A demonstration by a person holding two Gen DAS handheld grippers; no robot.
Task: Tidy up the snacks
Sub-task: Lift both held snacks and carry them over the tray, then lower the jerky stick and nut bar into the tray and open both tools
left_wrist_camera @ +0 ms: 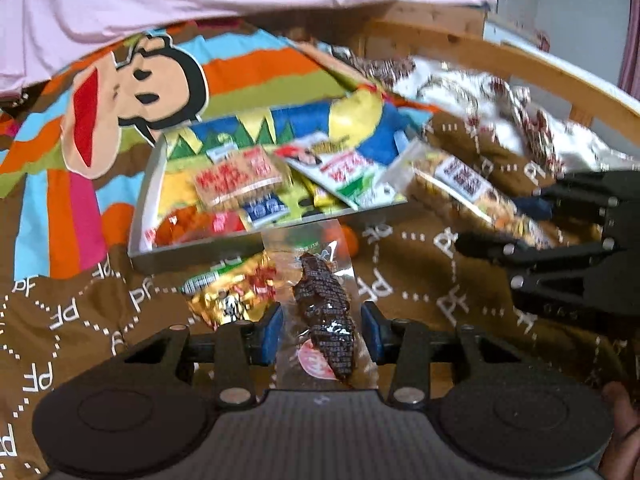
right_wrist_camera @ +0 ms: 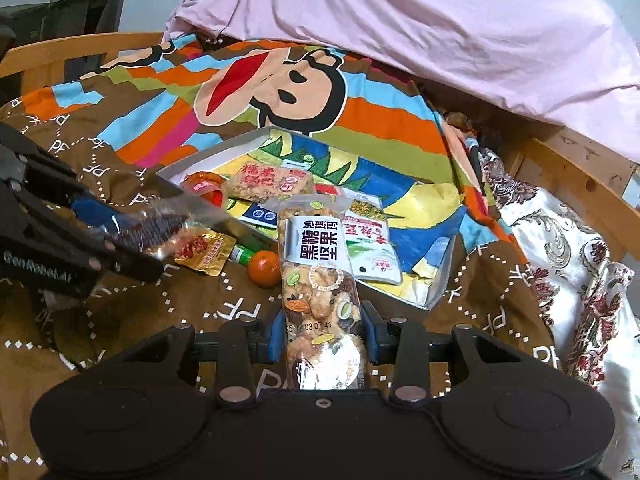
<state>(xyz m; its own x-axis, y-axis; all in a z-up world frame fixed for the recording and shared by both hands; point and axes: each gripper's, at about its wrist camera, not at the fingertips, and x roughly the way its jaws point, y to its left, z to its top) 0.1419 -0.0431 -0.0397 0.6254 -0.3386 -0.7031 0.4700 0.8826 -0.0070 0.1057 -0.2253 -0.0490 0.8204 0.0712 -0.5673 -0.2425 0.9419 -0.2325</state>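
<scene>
- The left gripper (left_wrist_camera: 322,330) has its blue pads closed partway on a clear wrapper holding a dark brown snack (left_wrist_camera: 326,320); the wrapper sits pinched between them, lifted over the brown bedspread (left_wrist_camera: 420,280).
- The right gripper (right_wrist_camera: 322,332) is closed partway on a tall nut-bar packet (right_wrist_camera: 316,276), clamped near its lower end, the packet standing upright out of the jaws.
- In the left wrist view, the right gripper and its packet show at 3 o'clock.
- A shallow grey box (right_wrist_camera: 208,196) lies on the bedspread at 12 o'clock from both grippers, filled with packets: a rice-cracker pack (right_wrist_camera: 272,182), a white and green sachet (right_wrist_camera: 372,248), blue and yellow bags.
- Outside the box, just in front of its near wall, lie a gold foil packet (right_wrist_camera: 204,254) and a small orange (right_wrist_camera: 263,267), close together.
- A pink sheet (right_wrist_camera: 440,20) is heaped at 12 o'clock beyond the cartoon-print cover.
</scene>
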